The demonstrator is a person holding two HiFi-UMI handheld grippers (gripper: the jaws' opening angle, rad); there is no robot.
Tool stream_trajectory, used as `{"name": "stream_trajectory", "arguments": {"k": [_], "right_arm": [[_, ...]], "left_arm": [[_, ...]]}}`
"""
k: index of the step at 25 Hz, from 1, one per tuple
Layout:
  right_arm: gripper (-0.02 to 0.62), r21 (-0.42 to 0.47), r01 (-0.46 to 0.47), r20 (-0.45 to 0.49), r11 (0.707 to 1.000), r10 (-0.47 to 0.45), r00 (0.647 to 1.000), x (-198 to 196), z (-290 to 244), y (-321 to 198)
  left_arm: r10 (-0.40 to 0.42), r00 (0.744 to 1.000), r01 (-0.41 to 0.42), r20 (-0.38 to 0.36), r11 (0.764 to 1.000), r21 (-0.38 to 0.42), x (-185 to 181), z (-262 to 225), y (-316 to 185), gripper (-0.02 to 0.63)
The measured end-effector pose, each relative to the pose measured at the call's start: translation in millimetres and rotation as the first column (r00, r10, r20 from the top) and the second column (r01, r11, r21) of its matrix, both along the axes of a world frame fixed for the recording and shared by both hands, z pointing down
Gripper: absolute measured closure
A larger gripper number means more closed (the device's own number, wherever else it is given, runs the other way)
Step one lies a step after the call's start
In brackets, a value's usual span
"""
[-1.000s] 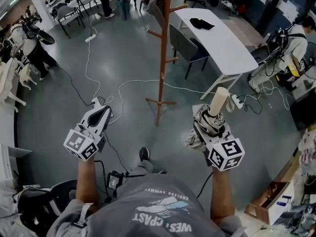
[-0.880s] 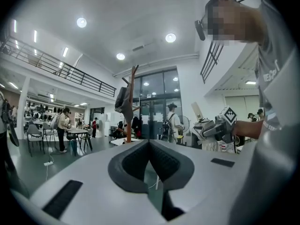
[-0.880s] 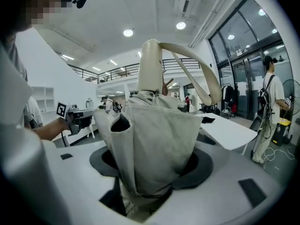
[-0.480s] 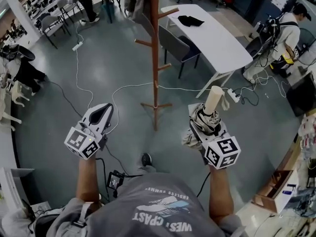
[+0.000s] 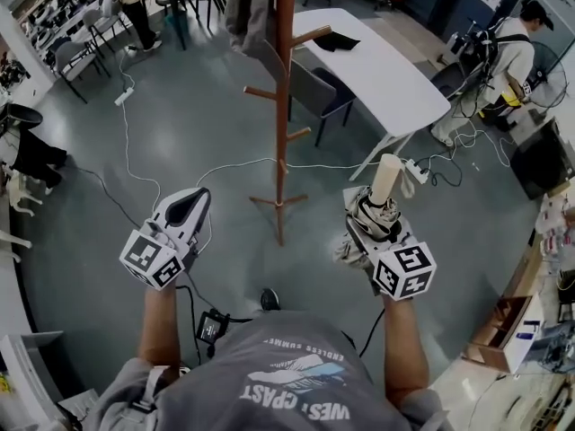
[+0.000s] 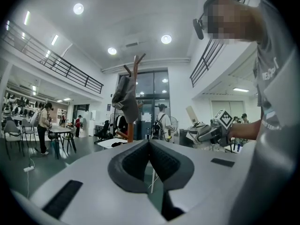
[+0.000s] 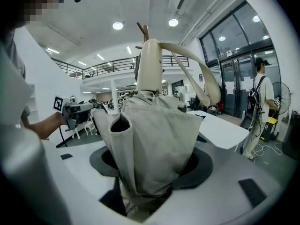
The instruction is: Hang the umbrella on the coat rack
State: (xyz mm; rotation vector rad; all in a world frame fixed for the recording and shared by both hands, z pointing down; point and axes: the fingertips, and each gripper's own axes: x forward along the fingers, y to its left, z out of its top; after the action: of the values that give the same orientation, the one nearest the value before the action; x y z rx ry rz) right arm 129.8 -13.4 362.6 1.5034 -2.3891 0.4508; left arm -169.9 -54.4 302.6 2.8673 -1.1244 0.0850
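Nearest, both forearms reach forward from the person's chest, roughly parallel, each hand gripping its tool above the grey floor (image 5: 162,142). The left hand-held gripper (image 5: 191,197) has its jaws pressed together with nothing between them. The right hand-held gripper (image 5: 373,224) is clamped around the folded beige umbrella (image 5: 386,182), whose pale handle points up and away, its strap looping off the top. Beyond and between them stands the wooden coat rack (image 5: 283,106), a dark garment (image 5: 247,3) hanging high on it. Farther right is a white desk (image 5: 386,74) with a chair (image 5: 316,83) beside it
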Motion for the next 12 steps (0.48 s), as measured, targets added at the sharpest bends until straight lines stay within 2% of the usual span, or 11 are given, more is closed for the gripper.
{"name": "stream_trajectory", "arguments": {"k": [6, 12], "right_arm": [[0.307, 0.007, -0.035, -0.023, 0.999, 0.035, 0.999, -8.0, 1.0, -29.4], [0.307, -0.001, -0.014, -0.018, 1.000, 0.014, 1.000, -15.6, 9.2, -50.4]], "left_arm": [[0.023, 0.999, -0.023, -0.023, 1.000, 0.005, -8.4, -3.0, -21.7, 0.591], [0.018, 0.999, -0.019, -0.027, 1.000, -0.011, -11.2, 5.5, -28.6, 0.591]]}}
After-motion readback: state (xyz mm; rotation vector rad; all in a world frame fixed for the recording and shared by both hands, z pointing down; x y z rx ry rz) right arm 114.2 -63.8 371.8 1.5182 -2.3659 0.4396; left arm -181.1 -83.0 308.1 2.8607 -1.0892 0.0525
